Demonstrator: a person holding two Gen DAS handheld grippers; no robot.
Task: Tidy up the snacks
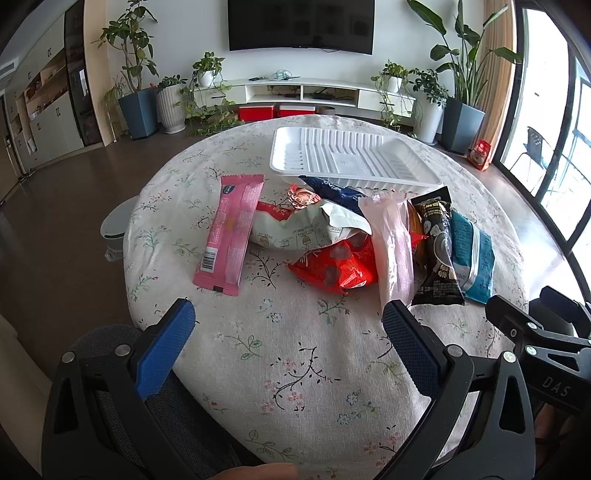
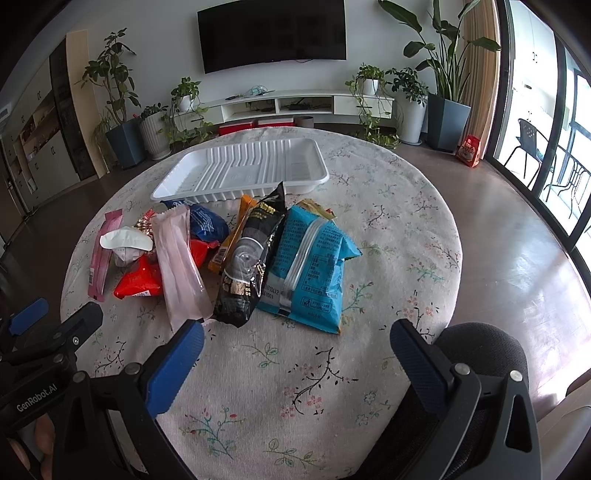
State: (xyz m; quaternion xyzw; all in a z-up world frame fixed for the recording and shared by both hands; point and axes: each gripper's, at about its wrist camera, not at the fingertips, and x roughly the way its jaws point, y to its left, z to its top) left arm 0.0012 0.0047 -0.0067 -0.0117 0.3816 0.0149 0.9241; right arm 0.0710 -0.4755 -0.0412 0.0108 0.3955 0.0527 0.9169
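Assorted snack packets (image 2: 243, 258) are heaped together on the counter (image 2: 388, 229). Just behind them, an empty white ribbed tray (image 2: 240, 170) is set flat.

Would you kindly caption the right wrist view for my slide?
Open right gripper faces piled snack packets before an empty white tray.

We are in a home living room. A large dark television (image 2: 272, 34) hangs on the white wall above a low white media console (image 2: 295, 103) with open shelves. Potted houseplants (image 1: 127, 48) crowd both ends of it, some in tall dark blue planters (image 2: 447, 122). Nearest us stands a round table (image 2: 388, 229) under a floral cloth. Tall glass doors (image 2: 550, 122) on the right open to what may be a balcony, though glare washes it out, with a dark chair (image 2: 529, 140) outside. Built-in cabinets (image 1: 48, 122) line the left wall over a dark glossy floor (image 2: 517, 258).
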